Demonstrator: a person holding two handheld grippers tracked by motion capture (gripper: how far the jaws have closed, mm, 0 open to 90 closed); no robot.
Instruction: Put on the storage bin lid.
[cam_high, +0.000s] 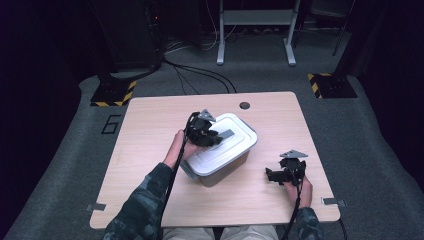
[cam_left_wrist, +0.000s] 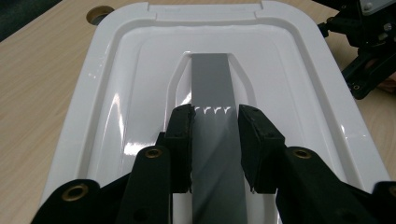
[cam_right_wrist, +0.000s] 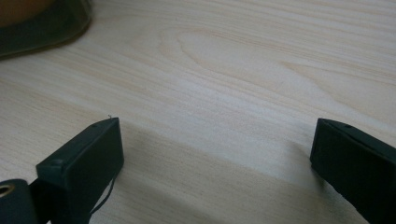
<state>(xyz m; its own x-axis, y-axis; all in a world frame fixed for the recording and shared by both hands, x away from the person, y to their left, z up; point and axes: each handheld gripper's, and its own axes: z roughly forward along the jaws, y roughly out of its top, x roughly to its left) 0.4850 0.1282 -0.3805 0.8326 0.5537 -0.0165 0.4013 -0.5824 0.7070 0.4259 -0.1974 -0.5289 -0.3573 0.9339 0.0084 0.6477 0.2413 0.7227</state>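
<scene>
Now the white rectangular plastic lid (cam_left_wrist: 140, 70) sat on its grey plastic box (cam_high: 220, 172) near the middle of the light wooden table (cam_high: 150, 150), angled toward the far right corner, and the left gripper (cam_left_wrist: 215, 122) had its jaws clamped on the lid's flat grey handle (cam_left_wrist: 211, 77). Meanwhile the right gripper (cam_high: 272, 175) rested near the right edge toward the near corner, jaws spread wide over bare wood with nothing between them, well apart from the box.
</scene>
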